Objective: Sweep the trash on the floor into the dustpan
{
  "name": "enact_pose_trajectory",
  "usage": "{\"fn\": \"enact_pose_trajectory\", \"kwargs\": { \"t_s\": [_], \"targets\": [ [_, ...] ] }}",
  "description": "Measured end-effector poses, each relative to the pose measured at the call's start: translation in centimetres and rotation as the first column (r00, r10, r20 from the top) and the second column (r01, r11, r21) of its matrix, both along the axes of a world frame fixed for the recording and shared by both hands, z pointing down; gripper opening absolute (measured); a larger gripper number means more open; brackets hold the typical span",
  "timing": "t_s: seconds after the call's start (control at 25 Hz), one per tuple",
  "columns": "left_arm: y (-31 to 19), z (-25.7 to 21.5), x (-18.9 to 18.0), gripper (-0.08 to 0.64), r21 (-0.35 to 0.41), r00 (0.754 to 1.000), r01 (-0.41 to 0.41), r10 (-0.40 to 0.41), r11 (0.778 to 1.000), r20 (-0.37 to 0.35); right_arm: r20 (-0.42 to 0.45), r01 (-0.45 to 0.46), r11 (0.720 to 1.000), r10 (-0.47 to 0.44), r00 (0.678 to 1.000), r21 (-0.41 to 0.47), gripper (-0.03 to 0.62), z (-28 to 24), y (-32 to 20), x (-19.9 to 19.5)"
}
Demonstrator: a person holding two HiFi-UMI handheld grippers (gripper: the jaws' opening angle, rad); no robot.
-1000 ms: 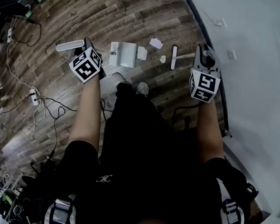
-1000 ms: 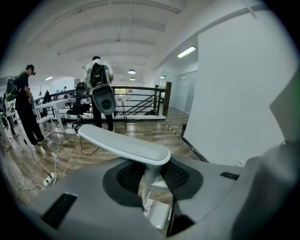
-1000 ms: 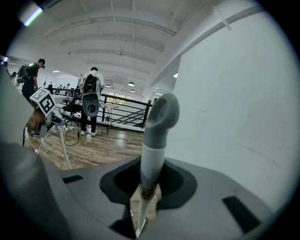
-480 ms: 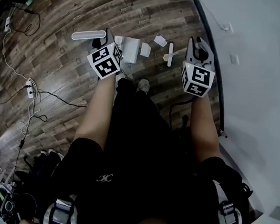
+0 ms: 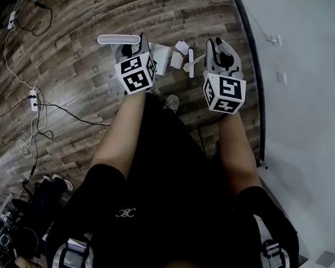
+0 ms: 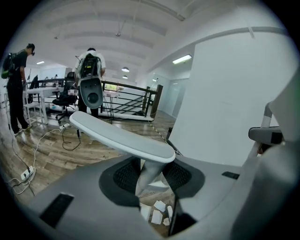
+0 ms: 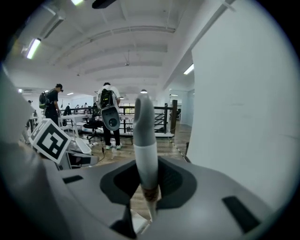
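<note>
The wooden floor [image 5: 75, 67] fills most of the head view. A white wall [image 5: 308, 83] curves down the right side, and loose cables [image 5: 37, 110] trail well off to the left, clear of the work.

The dustpan [image 5: 159, 58] sits on the floor just far of my feet, with its flat grey handle [image 6: 122, 136] sticking out to the left. My left gripper [image 6: 152, 180] is clamped on the stem under that handle, jaws pressed against it from both sides.

The brush [image 5: 190, 63] stands just right of the pan. My right gripper [image 7: 147, 187] pinches its upright handle [image 7: 144, 140] low down, near where it narrows.

The trash is a few white paper scraps [image 5: 181, 47] lying between the pan and the brush, close to the pan's mouth. The left gripper view also shows them on the floor below the jaws [image 6: 158, 207].

My worries from here:
- The scraps look light, so a quick stroke could flick them past the pan or fan them apart.
- If I hold the pan tilted and its lip lifts off the boards, paper will probably slide underneath.
- The round brush handle may twist in the jaws under side load, turning the bristles off line.
- The wall is near on the right, so a wide backswing could knock it.
</note>
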State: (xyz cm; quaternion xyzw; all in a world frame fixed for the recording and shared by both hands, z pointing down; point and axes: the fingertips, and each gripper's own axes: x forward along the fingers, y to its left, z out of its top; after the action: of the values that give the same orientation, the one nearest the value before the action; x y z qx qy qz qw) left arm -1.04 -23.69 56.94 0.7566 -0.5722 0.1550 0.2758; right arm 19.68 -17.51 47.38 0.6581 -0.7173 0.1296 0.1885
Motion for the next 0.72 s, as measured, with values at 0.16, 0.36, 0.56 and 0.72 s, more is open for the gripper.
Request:
{"fn": "enact_pose_trajectory", "kwargs": {
  "t_s": [0.16, 0.36, 0.56, 0.72],
  "targets": [
    [-0.4, -0.3, -0.3, 0.14, -0.001, 1.0, 0.0, 0.0, 1.0, -0.005, 0.066, 0.082, 0.997, -0.082, 0.994, 0.01, 0.087, -0.7, -1.3, -3.7],
    [-0.3, -0.3, -0.5, 0.141, -0.001, 1.0, -0.001, 0.001, 1.0, -0.016, 0.199, 0.074, 0.997, -0.079, 0.977, 0.03, 0.089, -1.5, -2.3, -5.2],
    [-0.2, -0.1, -0.7, 0.141, -0.004, 1.0, -0.003, 0.003, 1.0, -0.018, 0.277, 0.04, 0.998, -0.051, 0.96, 0.044, 0.087, -2.4, -2.4, -4.6],
    [-0.5, -0.2, -0.6, 0.141, -0.008, 1.0, -0.007, 0.006, 1.0, -0.017, 0.255, 0.026, 0.999, -0.031, 0.966, 0.023, 0.084, -3.3, -2.1, -3.7]
  ]
}}
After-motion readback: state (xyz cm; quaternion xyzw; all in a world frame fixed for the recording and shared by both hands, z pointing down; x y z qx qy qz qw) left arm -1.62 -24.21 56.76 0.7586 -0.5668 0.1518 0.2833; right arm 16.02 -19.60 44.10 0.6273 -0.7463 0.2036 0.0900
